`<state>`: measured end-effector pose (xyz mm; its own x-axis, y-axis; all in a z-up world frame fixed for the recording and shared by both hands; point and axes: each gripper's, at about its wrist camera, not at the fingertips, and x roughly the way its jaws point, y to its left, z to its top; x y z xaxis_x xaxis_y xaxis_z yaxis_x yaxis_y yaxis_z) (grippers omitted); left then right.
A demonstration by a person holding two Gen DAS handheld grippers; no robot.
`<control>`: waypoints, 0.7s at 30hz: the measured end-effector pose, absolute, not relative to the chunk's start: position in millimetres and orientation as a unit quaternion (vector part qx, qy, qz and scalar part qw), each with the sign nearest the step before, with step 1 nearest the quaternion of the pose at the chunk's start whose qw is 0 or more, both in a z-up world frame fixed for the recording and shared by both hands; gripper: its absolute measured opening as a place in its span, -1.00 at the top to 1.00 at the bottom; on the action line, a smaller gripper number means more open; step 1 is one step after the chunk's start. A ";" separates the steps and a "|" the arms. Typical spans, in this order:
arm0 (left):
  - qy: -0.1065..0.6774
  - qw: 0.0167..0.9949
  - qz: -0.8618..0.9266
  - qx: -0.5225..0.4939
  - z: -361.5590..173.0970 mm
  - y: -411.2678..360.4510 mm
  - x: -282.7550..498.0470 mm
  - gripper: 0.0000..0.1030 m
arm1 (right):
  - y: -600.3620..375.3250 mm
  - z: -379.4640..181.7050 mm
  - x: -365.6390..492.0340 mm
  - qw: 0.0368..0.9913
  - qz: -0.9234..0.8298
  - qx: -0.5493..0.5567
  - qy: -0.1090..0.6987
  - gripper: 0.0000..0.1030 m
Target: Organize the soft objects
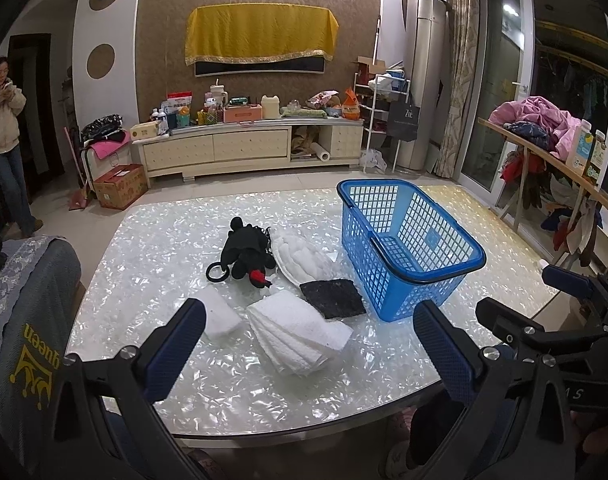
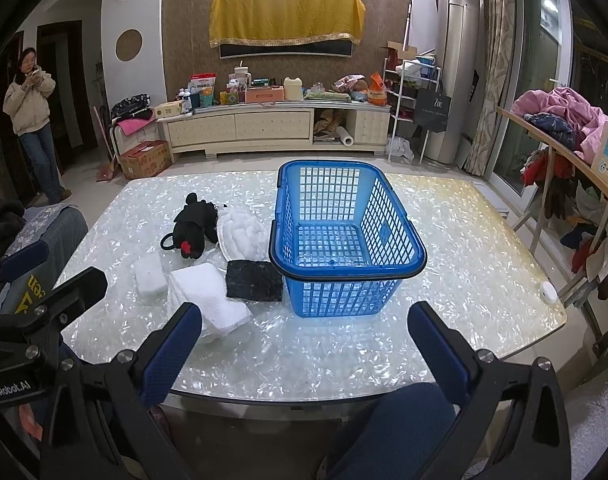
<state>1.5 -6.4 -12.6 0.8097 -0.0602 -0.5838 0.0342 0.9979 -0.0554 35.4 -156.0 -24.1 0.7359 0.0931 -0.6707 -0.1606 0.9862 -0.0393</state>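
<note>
An empty blue plastic basket [image 1: 408, 240] [image 2: 344, 236] stands on the pearl-patterned table [image 1: 163, 248] [image 2: 464, 248]. Left of it lie a black plush toy [image 1: 245, 254] [image 2: 193, 232], a white quilted pad [image 1: 299, 258] [image 2: 239, 234], a black scouring pad [image 1: 332, 298] [image 2: 254, 280], a folded white towel [image 1: 299, 332] [image 2: 209, 300] and a white sponge block [image 1: 221, 314] [image 2: 150, 276]. My left gripper [image 1: 310, 344] is open and empty, above the table's near edge in front of the towel. My right gripper [image 2: 304, 344] is open and empty, in front of the basket.
A chair with a grey cover [image 1: 27, 320] stands at the table's left side. A small white round object [image 2: 548, 292] lies near the table's right edge. A person [image 1: 1, 136] stands at far left. A cluttered TV cabinet [image 1: 247, 144] stands behind, a clothes-laden shelf [image 1: 544, 136] at right.
</note>
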 end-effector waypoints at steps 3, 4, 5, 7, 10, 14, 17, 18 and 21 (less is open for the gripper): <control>0.310 0.950 -0.025 -0.022 -12.4 -5.7 2.8 -1.00 | -155.8 -25.2 36.2 0.929 0.069 -0.048 0.359 -1.00; 0.310 0.950 -0.025 -0.021 -12.7 -5.6 3.1 -1.00 | -155.8 -25.4 36.7 0.929 0.069 -0.048 0.360 -1.00; 0.311 0.950 -0.025 -0.021 -12.6 -5.4 3.7 -1.00 | -155.6 -25.9 37.6 0.929 0.069 -0.049 0.361 -1.00; 0.314 0.949 -0.025 -0.021 -14.0 -4.8 5.8 -1.00 | -155.2 -27.5 40.0 0.927 0.071 -0.049 0.366 -1.00; 0.334 0.941 -0.040 -0.032 -19.6 -0.8 13.7 -1.00 | -152.5 -32.6 47.6 0.920 0.080 -0.048 0.381 -1.00; 0.424 0.901 -0.069 -0.069 -44.2 13.5 40.2 -1.00 | -142.3 -50.9 65.5 0.900 0.102 -0.049 0.420 -1.00; 0.485 0.865 -0.066 -0.112 -72.3 35.9 58.3 -1.00 | -128.2 -63.2 79.8 0.888 0.115 -0.060 0.441 -1.00; 0.496 0.855 -0.071 -0.133 -80.0 44.0 61.4 -1.00 | -121.8 -67.7 85.2 0.883 0.121 -0.065 0.449 -1.00; 0.515 0.830 -0.068 -0.203 -101.6 78.1 71.2 -1.00 | -103.5 -76.6 98.7 0.870 0.141 -0.078 0.467 -1.00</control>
<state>71.2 78.1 -101.6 0.4603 -0.3213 -0.8276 -0.0961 0.9087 -0.4062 98.7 -103.5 -76.6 0.5246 0.1725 -0.8337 -0.3174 0.9483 -0.0035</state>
